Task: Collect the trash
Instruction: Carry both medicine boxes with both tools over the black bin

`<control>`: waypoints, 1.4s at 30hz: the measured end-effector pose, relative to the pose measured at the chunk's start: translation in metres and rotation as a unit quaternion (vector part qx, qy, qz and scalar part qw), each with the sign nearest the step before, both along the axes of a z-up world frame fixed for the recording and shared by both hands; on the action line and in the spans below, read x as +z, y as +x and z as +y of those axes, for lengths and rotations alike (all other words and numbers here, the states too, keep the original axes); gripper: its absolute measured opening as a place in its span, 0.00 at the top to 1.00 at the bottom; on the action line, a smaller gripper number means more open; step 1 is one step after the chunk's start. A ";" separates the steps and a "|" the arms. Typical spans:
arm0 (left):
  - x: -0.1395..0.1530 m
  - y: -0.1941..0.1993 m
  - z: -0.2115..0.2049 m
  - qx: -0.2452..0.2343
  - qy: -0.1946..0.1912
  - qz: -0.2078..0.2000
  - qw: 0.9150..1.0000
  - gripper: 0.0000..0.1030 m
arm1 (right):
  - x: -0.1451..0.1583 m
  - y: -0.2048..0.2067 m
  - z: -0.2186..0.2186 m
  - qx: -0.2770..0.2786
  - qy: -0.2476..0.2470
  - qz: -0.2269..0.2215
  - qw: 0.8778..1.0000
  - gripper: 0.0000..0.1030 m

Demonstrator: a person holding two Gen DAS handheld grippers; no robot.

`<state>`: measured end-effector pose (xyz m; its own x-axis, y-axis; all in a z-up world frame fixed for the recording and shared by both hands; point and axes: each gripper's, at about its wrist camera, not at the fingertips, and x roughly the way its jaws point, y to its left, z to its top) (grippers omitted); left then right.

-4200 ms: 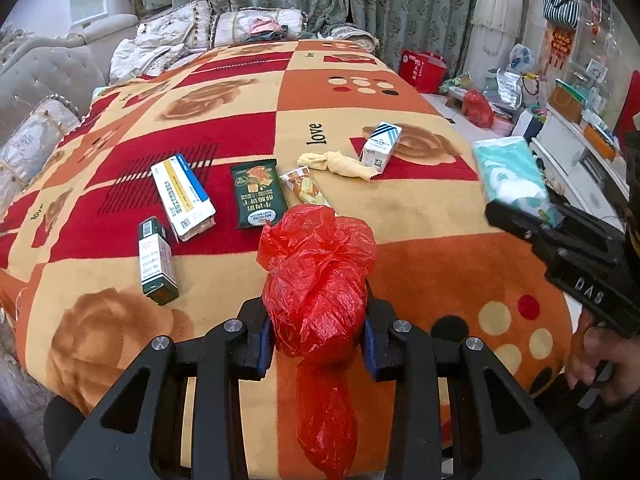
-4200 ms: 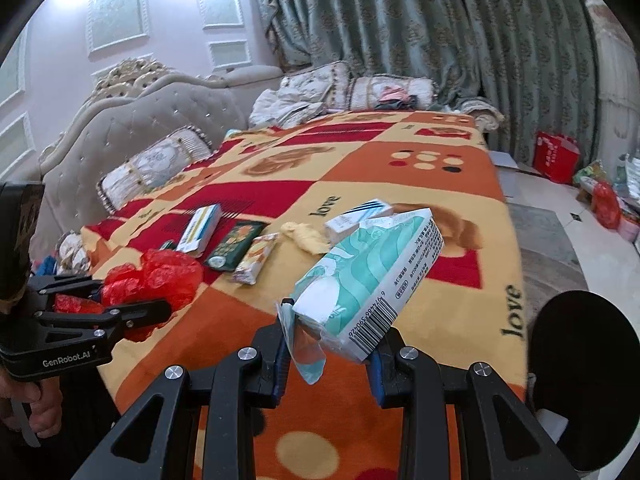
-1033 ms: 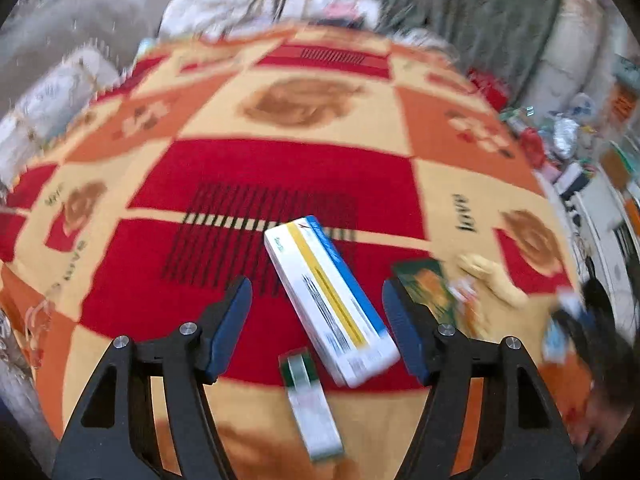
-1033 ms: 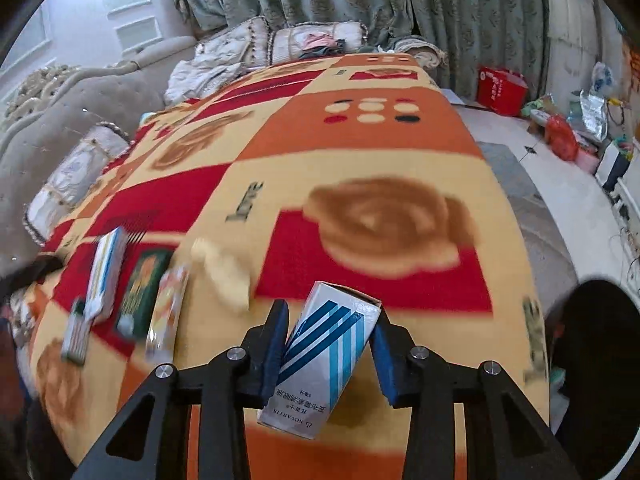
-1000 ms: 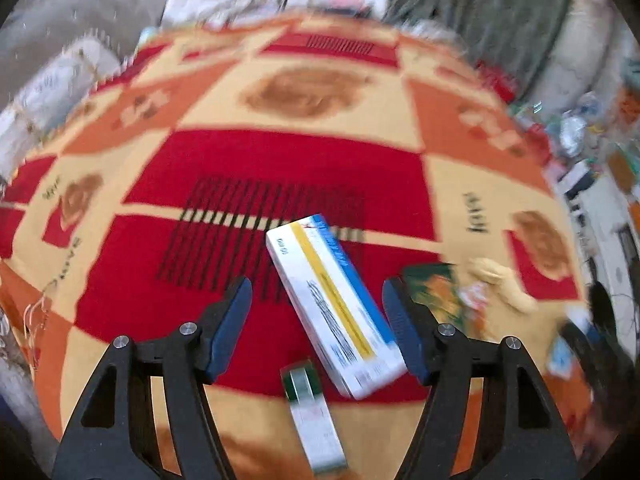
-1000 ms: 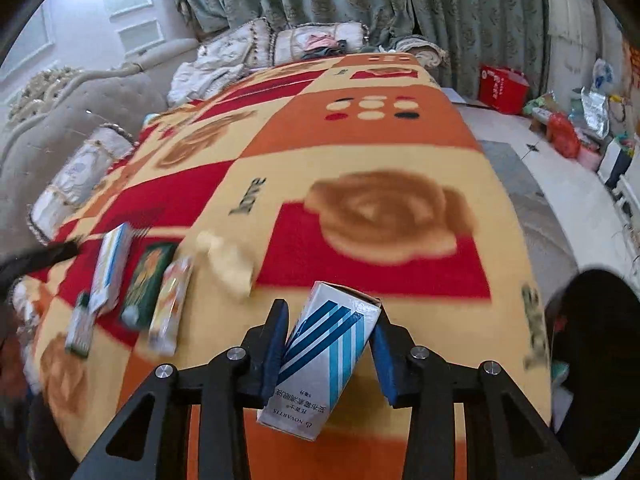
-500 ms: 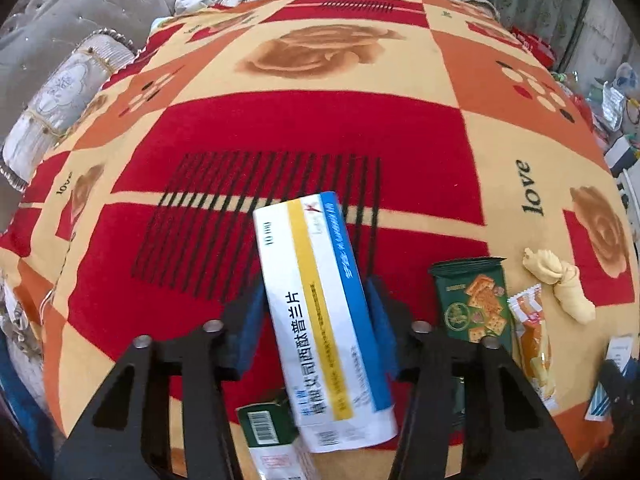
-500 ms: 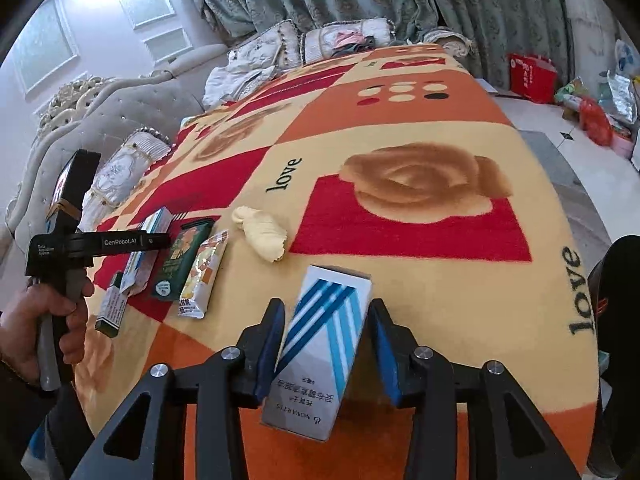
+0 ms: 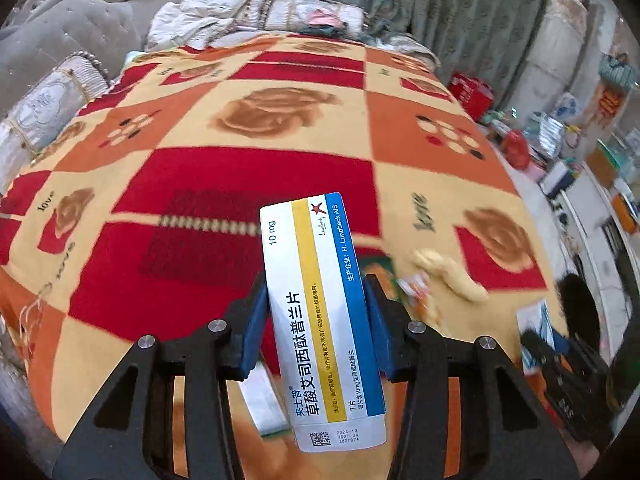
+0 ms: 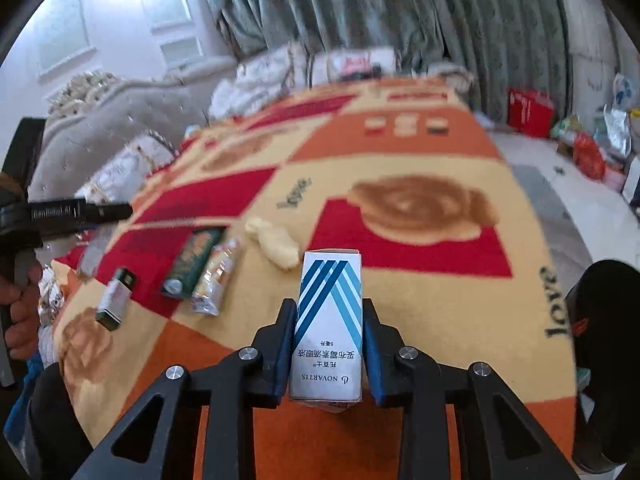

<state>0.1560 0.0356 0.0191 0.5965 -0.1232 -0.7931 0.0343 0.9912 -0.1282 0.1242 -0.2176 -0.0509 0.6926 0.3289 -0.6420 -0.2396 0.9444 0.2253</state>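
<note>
Left wrist view: your left gripper [image 9: 316,330] has lifted the long white-yellow-blue medicine carton [image 9: 322,320] at lower centre; your right gripper [image 10: 329,344] clamps the blue-striped white box [image 10: 329,328]. Bin both.

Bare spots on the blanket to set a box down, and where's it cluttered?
Free: the brown rose patch beyond the Novartis box, right of the yellow wad; also the dotted orange square further back. Crowded: the near left strip, with green packet, snack wrapper and small green box.
</note>
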 end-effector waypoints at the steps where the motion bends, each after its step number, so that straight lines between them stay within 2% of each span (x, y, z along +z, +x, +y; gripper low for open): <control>1: 0.000 -0.005 -0.005 -0.007 -0.001 0.003 1.000 0.57 | 0.002 -0.006 -0.001 -0.001 0.001 -0.006 1.000 0.71; 5: -0.004 -0.037 -0.039 -0.050 0.010 0.005 0.999 0.57 | 0.009 -0.027 -0.005 -0.008 0.002 -0.017 1.000 0.71; 9: -0.013 -0.060 -0.065 -0.078 0.008 0.008 0.997 0.57 | 0.016 -0.043 -0.012 -0.024 -0.021 -0.028 0.999 0.71; 16: -0.015 -0.084 -0.076 -0.100 0.015 -0.005 0.995 0.57 | 0.027 -0.066 -0.035 -0.056 -0.030 -0.035 0.997 0.71; 25: -0.021 -0.089 -0.074 -0.104 0.011 0.000 0.995 0.57 | 0.030 -0.076 -0.047 -0.068 -0.012 -0.038 0.997 0.71; 42: -0.015 -0.088 -0.100 -0.123 0.024 -0.008 0.992 0.57 | 0.032 -0.082 -0.065 -0.092 0.013 -0.053 0.994 0.71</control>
<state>0.0683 -0.0644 0.0044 0.5657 -0.2279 -0.7925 0.2769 0.9577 -0.0778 0.0424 -0.2822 -0.0186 0.8060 0.2068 -0.5546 -0.0878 0.9684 0.2335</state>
